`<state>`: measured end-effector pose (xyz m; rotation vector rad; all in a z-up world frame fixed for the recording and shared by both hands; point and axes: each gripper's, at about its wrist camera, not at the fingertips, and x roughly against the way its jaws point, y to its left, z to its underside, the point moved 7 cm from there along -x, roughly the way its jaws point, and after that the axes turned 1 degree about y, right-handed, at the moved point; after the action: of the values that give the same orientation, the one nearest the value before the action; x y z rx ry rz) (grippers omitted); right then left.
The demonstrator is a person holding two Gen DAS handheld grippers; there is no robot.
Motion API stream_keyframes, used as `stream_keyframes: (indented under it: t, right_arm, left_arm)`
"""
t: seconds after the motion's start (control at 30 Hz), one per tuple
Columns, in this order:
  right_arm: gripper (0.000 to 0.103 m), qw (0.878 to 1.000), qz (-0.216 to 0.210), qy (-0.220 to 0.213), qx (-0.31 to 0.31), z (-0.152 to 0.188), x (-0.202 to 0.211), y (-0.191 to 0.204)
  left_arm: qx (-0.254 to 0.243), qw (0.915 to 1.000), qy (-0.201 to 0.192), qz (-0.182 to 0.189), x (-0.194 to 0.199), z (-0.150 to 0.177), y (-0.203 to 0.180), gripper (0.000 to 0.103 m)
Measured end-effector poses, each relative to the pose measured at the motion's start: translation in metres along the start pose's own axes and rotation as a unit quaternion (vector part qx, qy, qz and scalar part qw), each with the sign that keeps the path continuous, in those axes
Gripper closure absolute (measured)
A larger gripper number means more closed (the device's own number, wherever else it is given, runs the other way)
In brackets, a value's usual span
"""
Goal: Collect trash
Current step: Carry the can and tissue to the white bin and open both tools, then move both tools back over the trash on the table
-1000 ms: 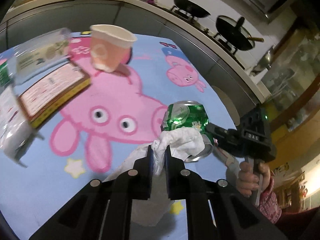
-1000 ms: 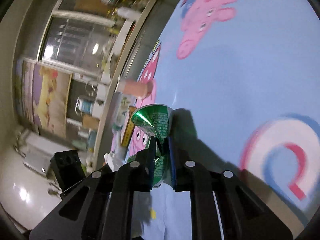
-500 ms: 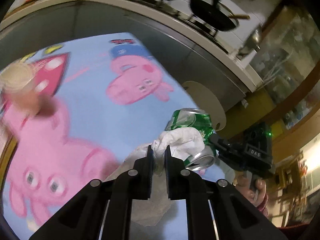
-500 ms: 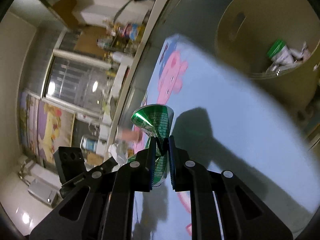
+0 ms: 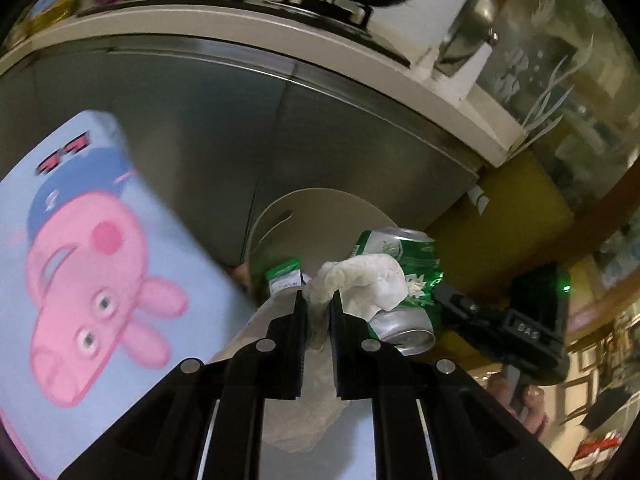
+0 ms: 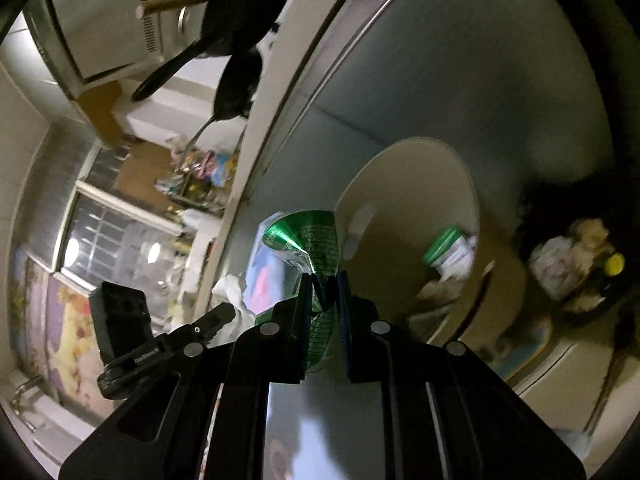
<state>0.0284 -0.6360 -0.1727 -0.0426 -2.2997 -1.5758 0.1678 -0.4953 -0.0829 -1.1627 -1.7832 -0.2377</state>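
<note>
1. Green and silver, the crushed can (image 6: 310, 248) sits pinched between the two fingers of the right claw (image 6: 323, 292); its dented middle is squeezed flat by the pads.
2. In the left wrist view the same can (image 5: 404, 276) is just behind the tissue, and the right claw (image 5: 448, 300) reaches it from the right side, with a hand (image 5: 528, 404) on the handle below.
3. White crumpled tissue (image 5: 360, 280) is gripped by the left claw (image 5: 318, 300); the fingers are nearly together, and a loose part of the tissue hangs down between and below them.
4. From the right wrist view, the left claw (image 6: 224, 312) comes in from the left with the tissue (image 6: 234, 292) at its tip, near the can.
5. Beige round trash bin (image 5: 280, 208) stands on the floor against the grey metal cabinet front (image 5: 180, 120); both claws are above or just in front of its opening.
6. Inside the bin (image 6: 464, 184) some trash already lies, including a green and white package (image 6: 448, 250).
7. Blue tabletop cover with a pink cartoon pig (image 5: 84, 280) is at the left of the left wrist view, blurred.
8. Black pans (image 6: 244, 32) rest on the cooking counter above the cabinet.
</note>
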Motion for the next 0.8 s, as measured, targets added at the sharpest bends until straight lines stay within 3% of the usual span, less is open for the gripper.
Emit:
stream_keyframes:
  t: [0.17,0.23,0.3,0.33,0.4,0.57,0.67,0.8]
  right_arm:
    - [0.091,0.999,0.035,-0.007,0.012,-0.017,-0.004,-0.014]
    - [0.091,0.999,0.046,-0.01,0.017,-0.02,-0.006,-0.017]
    - [0.088,0.997,0.062,-0.019,0.035,-0.02,-0.007,-0.014]
    - [0.081,0.996,0.073,-0.023,0.043,-0.02,-0.008,-0.013]
    - [0.061,0.995,0.077,-0.032,0.046,-0.02,-0.006,-0.011]
    - [0.061,0.994,0.056,-0.06,0.075,-0.019,0.007,0.021]
    - [0.061,0.994,0.034,-0.052,0.091,-0.012,0.006,0.045]
    - [0.061,0.993,0.006,-0.021,0.113,0.011,-0.008,0.076]
  left_arm:
    - [-0.02,0.9997,0.001,-0.015,-0.023,-0.011,-0.014,0.091]
    - [-0.023,0.9994,-0.001,-0.027,-0.029,-0.015,-0.015,0.086]
    - [-0.018,0.9984,0.001,-0.054,-0.033,-0.019,-0.013,0.063]
    - [-0.014,0.9981,0.001,-0.06,-0.034,-0.022,-0.012,0.048]
    - [-0.002,0.9983,-0.01,-0.057,-0.027,-0.025,-0.012,0.047]
    - [0.028,0.997,-0.067,-0.026,0.025,-0.027,-0.012,0.047]
    - [0.026,0.9942,-0.103,-0.019,0.06,-0.013,-0.013,0.047]
    - [0.019,0.9919,-0.122,-0.03,0.096,0.019,-0.004,0.047]
